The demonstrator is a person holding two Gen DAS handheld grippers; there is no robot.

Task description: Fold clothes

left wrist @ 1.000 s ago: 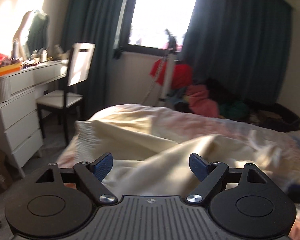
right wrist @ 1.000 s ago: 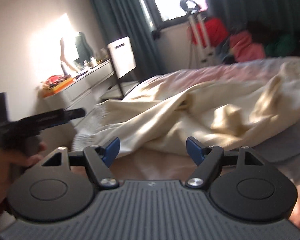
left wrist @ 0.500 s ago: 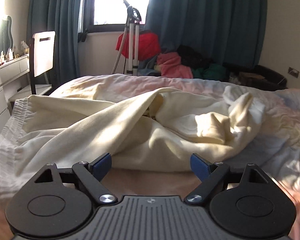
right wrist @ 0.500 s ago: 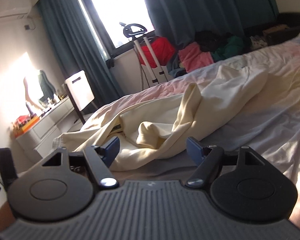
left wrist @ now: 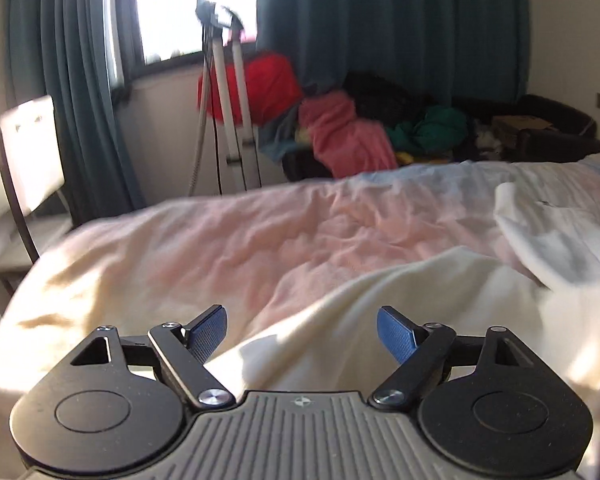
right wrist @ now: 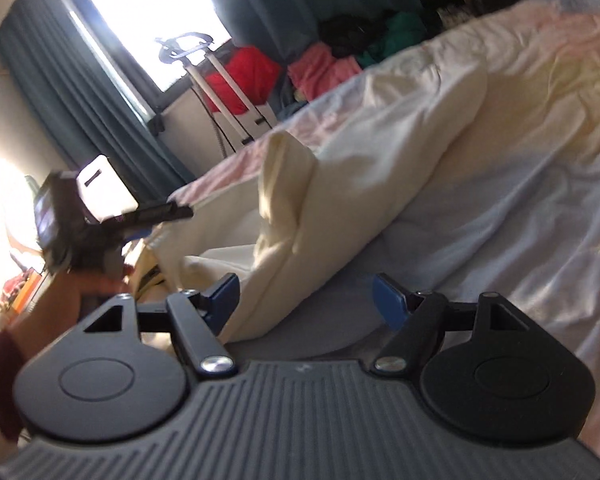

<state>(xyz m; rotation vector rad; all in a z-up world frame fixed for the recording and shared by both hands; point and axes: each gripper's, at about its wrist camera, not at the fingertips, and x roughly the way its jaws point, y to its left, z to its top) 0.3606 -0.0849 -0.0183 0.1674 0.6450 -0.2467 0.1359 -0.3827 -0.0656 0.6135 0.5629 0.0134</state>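
Observation:
A crumpled cream garment (right wrist: 360,168) lies in a long heap across the bed (right wrist: 520,160). In the left wrist view the same cream garment (left wrist: 380,308) spreads just below and ahead of my left gripper (left wrist: 302,330), whose blue pads (left wrist: 396,334) stand wide apart with nothing between them. My right gripper (right wrist: 306,300) is also open, hovering low over the sheet beside the garment's near end; its left pad (right wrist: 224,294) is close against the cloth. The left gripper (right wrist: 152,214) shows in the right wrist view at far left, held by a hand (right wrist: 72,292) over the garment's other end.
The bed (left wrist: 260,240) has a wrinkled pink and white sheet. Behind it stand a white garment steamer pole (left wrist: 236,104), a pile of red, pink and green clothes (left wrist: 340,132), dark teal curtains (left wrist: 400,20) and a bright window. A white chair (left wrist: 28,148) sits at the left.
Both cameras have swung. The left gripper has moved forward over the garment toward the bed's middle. The right gripper has tilted and dropped close to the garment's near end. Both stayed open.

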